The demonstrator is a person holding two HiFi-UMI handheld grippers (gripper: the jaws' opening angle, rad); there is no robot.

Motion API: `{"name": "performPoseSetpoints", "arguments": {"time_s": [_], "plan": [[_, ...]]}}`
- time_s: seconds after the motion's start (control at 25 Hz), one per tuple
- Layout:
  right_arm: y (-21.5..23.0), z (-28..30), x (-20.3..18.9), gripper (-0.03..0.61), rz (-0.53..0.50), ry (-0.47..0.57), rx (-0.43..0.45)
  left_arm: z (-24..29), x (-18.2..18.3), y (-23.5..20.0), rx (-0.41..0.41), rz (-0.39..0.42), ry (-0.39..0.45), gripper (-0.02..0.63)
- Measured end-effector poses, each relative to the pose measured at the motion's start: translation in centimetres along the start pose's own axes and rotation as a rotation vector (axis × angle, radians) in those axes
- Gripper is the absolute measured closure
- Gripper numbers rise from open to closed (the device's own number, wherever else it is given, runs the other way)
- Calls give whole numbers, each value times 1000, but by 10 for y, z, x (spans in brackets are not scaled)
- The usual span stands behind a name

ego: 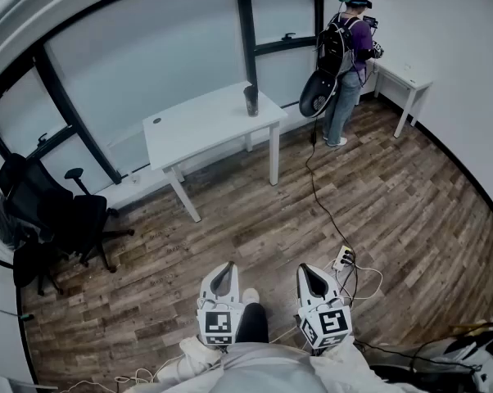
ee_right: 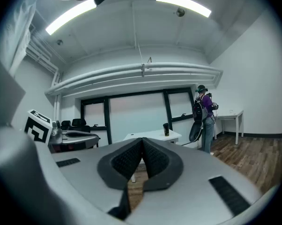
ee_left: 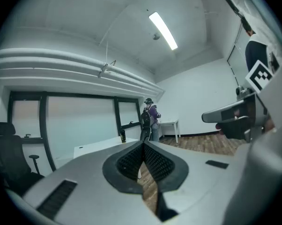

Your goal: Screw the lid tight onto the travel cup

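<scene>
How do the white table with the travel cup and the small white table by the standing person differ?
The table with the cup looks larger and stands by the windows; the small table sits against the white wall. The larger one bears a dark travel cup near one end; a person stands at the small one. Both are white with white legs.

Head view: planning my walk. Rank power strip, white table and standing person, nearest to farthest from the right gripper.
1. Power strip, on the floor near the right gripper.
2. White table, ahead by the window.
3. Person, far right corner.
</scene>
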State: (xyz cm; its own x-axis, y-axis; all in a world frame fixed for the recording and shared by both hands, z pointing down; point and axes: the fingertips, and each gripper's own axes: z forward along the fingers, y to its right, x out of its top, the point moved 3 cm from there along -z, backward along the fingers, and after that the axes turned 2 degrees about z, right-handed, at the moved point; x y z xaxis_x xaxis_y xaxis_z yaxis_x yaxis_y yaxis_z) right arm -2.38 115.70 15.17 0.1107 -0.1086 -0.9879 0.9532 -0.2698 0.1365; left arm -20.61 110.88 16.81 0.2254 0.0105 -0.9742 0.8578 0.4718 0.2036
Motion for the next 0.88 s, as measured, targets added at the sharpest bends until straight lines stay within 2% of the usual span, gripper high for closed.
{"name": "performPoseSetpoints", "arguments": {"time_s": [0.2, 0.56, 0.88], "plan": [[19, 96, 9, 557, -8, -7, -27, 82, -8, -63, 6, -6, 3, 606], [48, 284, 45, 557, -28, 2, -69, 242, 3, -171, -38, 4, 13, 606], [58, 389, 54, 557, -28, -10, -82, 334, -7, -231, -66, -2, -8, 606]]}}
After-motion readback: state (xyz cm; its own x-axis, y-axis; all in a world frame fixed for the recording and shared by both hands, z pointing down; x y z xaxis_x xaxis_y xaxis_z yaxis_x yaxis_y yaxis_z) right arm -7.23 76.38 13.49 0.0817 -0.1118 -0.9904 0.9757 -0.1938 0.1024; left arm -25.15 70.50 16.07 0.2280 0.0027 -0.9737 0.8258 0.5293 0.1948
